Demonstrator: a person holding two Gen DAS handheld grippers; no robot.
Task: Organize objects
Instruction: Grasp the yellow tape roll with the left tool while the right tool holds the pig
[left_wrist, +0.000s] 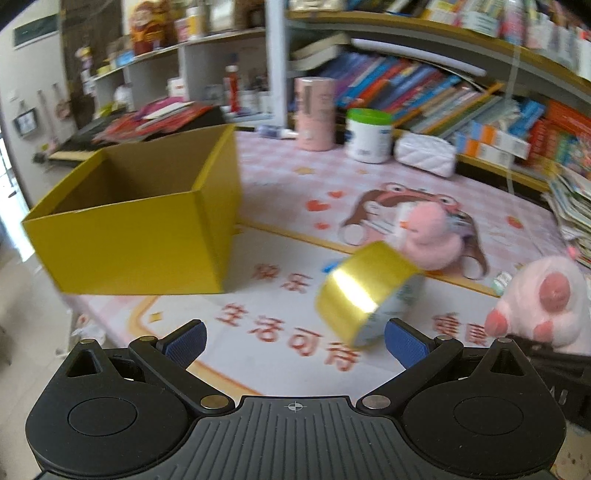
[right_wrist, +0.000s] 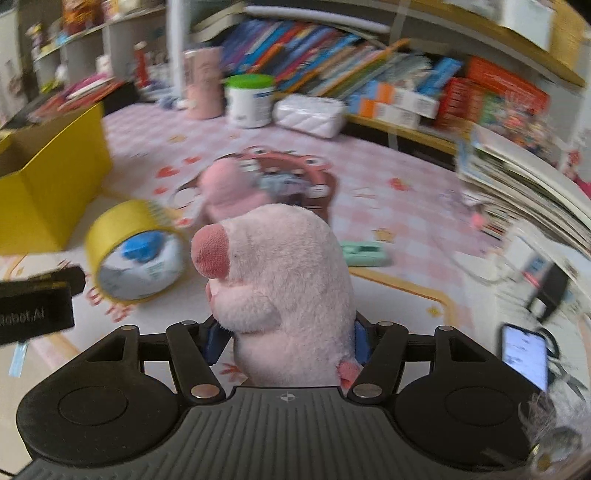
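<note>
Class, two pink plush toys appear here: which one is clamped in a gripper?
The pink pig plush, clamped by the right gripper. The pink duck plush sits free on the table mat.

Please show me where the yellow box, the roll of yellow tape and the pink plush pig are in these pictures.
yellow box (left_wrist: 133, 240), left wrist view, on its front wall.
roll of yellow tape (left_wrist: 351, 295), left wrist view, on its shiny outer band.
pink plush pig (right_wrist: 288, 266), right wrist view, on its body.
</note>
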